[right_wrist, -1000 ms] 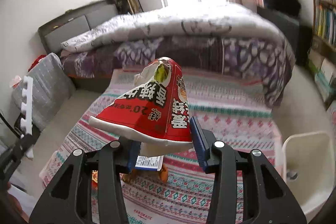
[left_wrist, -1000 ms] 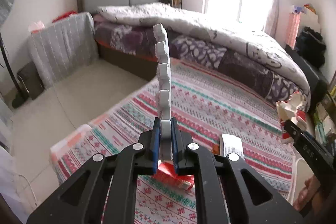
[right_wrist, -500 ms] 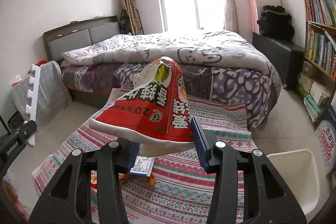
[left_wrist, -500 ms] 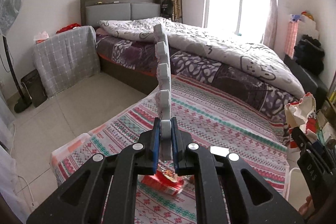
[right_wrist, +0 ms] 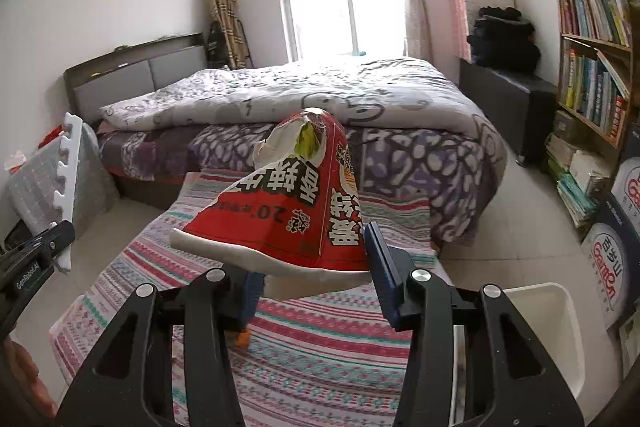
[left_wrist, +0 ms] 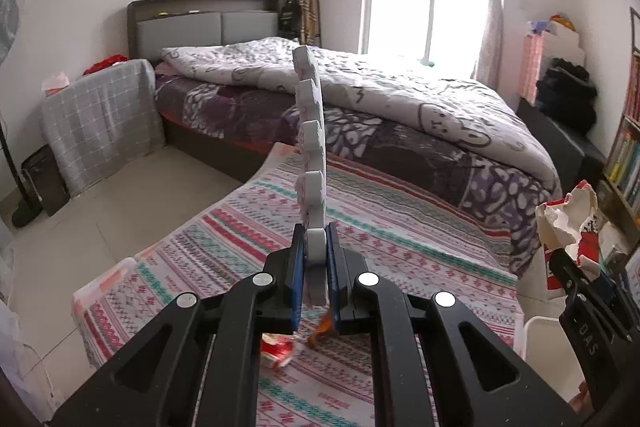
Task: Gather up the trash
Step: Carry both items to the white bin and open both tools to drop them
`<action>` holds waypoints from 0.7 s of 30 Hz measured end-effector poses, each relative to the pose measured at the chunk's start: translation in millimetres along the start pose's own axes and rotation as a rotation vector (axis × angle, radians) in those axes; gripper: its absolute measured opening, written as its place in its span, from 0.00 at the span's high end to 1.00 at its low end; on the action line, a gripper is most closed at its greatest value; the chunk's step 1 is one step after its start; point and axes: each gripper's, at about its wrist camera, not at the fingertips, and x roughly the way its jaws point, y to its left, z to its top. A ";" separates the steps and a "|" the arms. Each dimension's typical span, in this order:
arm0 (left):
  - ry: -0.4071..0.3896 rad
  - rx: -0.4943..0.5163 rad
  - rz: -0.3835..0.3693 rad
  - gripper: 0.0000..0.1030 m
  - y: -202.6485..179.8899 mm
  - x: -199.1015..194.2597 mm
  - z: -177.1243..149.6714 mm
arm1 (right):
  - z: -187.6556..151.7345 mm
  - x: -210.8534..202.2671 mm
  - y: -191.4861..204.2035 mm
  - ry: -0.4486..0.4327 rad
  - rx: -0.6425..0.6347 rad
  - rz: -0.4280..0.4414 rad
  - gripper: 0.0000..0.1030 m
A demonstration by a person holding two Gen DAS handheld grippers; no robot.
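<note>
Gripping one foam strip (left_wrist: 310, 147), one carton (right_wrist: 288, 203).

The crumpled red snack package (right_wrist: 288, 215), seen upside down in the right wrist view, bears large white Chinese characters on black bands and the figure "20°". The black left gripper (right_wrist: 28, 273) at that view's left edge carries white lettering that looks like "GenRobotAI". In the left wrist view, the right gripper (left_wrist: 592, 327) shows "DAS". Boxes (right_wrist: 610, 267) at the right edge read "Ganten".
</note>
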 end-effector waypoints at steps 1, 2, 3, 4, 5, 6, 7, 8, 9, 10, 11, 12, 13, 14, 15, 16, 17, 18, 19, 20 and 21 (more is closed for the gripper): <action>-0.001 0.004 -0.005 0.90 -3.8 -0.6 -0.9 | 0.0 -1.3 -5.4 0.001 0.004 -0.007 0.57; -0.001 0.010 -0.011 0.90 -9.3 -0.6 -1.3 | 0.3 -1.7 -9.3 0.001 0.007 -0.012 0.57; -0.001 0.014 -0.016 0.90 -12.4 -0.5 -1.7 | 0.7 -2.5 -13.2 0.001 0.010 -0.018 0.56; -0.001 0.020 -0.023 0.90 -17.4 -0.5 -2.0 | 1.1 -3.8 -19.5 0.000 0.015 -0.028 0.56; -0.001 0.025 -0.028 0.90 -20.9 -0.9 -2.1 | 1.8 -4.2 -22.4 -0.001 0.018 -0.033 0.56; -0.001 0.029 -0.035 0.90 -25.6 -1.0 -2.2 | 2.4 -5.5 -28.6 -0.002 0.023 -0.043 0.56; -0.001 0.034 -0.043 0.90 -31.2 -1.1 -2.4 | 3.0 -6.2 -32.4 -0.002 0.027 -0.049 0.56; 0.000 0.037 -0.050 0.90 -35.6 -1.1 -2.7 | 3.4 -6.9 -37.1 -0.001 0.032 -0.056 0.56; 0.001 0.041 -0.058 0.90 -40.7 -1.1 -3.1 | 3.7 -7.6 -41.7 -0.001 0.037 -0.063 0.55; 0.002 0.047 -0.066 0.90 -46.6 -1.1 -3.6 | 4.0 -8.9 -49.3 0.000 0.045 -0.076 0.55; 0.003 0.053 -0.076 0.90 -53.0 -1.0 -4.2 | 4.5 -9.4 -53.5 0.001 0.049 -0.083 0.55; 0.004 0.058 -0.081 0.90 -57.0 -1.1 -4.6 | 4.7 -9.9 -58.0 0.002 0.054 -0.092 0.55; 0.005 0.066 -0.090 0.90 -63.5 -1.2 -5.3 | 4.8 -10.6 -65.7 0.004 0.060 -0.105 0.55; 0.006 0.072 -0.096 0.90 -69.0 -1.2 -6.2 | 4.9 -10.8 -71.0 0.006 0.064 -0.115 0.55; 0.007 0.080 -0.104 0.90 -75.1 -1.5 -7.5 | 4.9 -11.1 -77.2 0.009 0.069 -0.125 0.54; 0.008 0.089 -0.112 0.90 -81.7 -1.7 -9.0 | 4.9 -10.8 -86.9 0.014 0.079 -0.138 0.54; 0.009 0.098 -0.120 0.90 -88.2 -1.8 -10.6 | 4.6 -11.2 -93.5 0.019 0.086 -0.147 0.54; 0.010 0.104 -0.125 0.90 -93.0 -2.3 -12.0 | 3.8 -12.0 -99.0 0.023 0.094 -0.157 0.54; 0.010 0.114 -0.133 0.90 -99.5 -2.8 -13.8 | 3.6 -11.9 -107.5 0.031 0.107 -0.170 0.54; 0.010 0.122 -0.138 0.90 -104.6 -3.2 -15.1 | 3.1 -12.2 -114.8 0.036 0.117 -0.182 0.53; 0.011 0.131 -0.145 0.90 -109.8 -3.7 -16.8 | 2.9 -12.3 -119.8 0.041 0.124 -0.191 0.53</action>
